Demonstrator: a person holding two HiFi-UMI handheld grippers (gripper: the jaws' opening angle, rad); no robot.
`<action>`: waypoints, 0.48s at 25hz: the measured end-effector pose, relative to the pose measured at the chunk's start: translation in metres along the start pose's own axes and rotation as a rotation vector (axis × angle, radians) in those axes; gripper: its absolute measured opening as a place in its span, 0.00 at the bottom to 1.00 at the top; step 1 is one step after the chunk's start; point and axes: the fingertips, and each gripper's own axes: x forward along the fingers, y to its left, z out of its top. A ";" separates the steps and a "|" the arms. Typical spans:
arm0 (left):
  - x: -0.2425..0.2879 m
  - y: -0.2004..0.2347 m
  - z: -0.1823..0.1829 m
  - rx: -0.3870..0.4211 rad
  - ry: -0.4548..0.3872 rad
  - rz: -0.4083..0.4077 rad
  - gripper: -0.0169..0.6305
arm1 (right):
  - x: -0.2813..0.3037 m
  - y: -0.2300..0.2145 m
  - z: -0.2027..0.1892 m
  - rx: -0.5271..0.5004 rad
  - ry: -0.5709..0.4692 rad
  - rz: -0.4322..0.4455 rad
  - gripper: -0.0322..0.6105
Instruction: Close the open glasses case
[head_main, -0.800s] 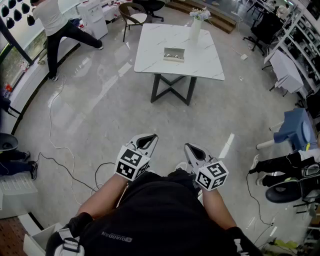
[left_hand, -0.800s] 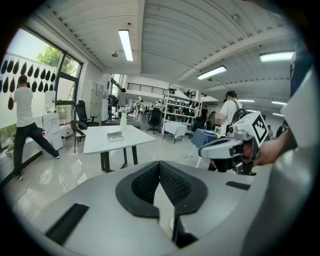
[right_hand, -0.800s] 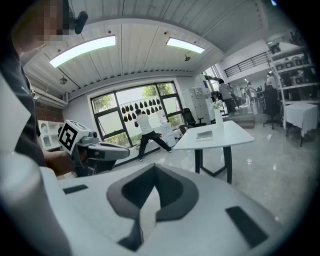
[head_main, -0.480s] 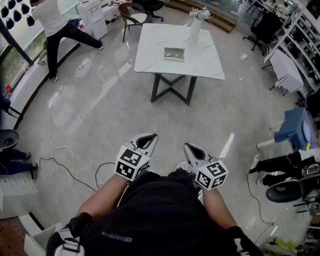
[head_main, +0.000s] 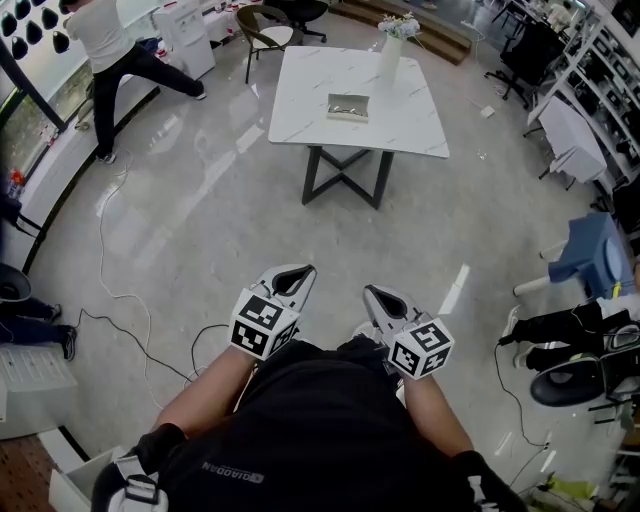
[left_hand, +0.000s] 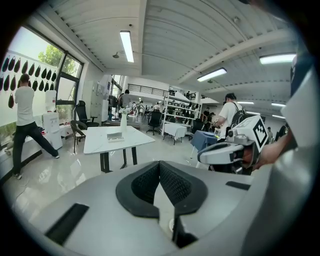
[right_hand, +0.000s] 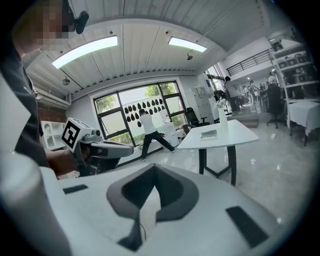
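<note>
- Pale, glossy tiled floor (head_main: 200, 220) fills the room. A white marble-topped square table (head_main: 400, 125) on black crossed legs stands in the upper middle of the head view.
- A small grey rectangular glasses case (head_main: 348, 108) lies near the middle of the table top. It seems to lie open, but it is too small here to be certain.
- A tall white vase (head_main: 392, 55) with pale flowers stands upright at the table's far edge, beyond the case.
- The left gripper (head_main: 290, 282), white with a black-and-white marker cube, is well short of the table, over bare floor and close to the wearer's body. Its jaws are pressed together with nothing between them.
- The right gripper (head_main: 385, 300), of the same make, is just beside it and equally far from the table. Its jaws are also closed on nothing.
- A person (head_main: 105, 45) in a white top and dark trousers stands far to the table's left, by the windows.
- A brown-backed chair (head_main: 268, 35) with a pale seat stands off the table's far left corner.
</note>
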 end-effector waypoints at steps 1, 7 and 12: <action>-0.001 0.000 0.000 -0.004 -0.001 -0.002 0.03 | 0.001 0.001 0.000 -0.003 0.002 -0.004 0.05; -0.004 0.004 -0.003 -0.005 -0.003 -0.010 0.03 | 0.001 -0.001 0.000 0.006 -0.008 -0.046 0.05; -0.006 0.010 -0.001 -0.002 -0.009 -0.010 0.03 | 0.004 0.000 0.004 0.010 -0.003 -0.056 0.05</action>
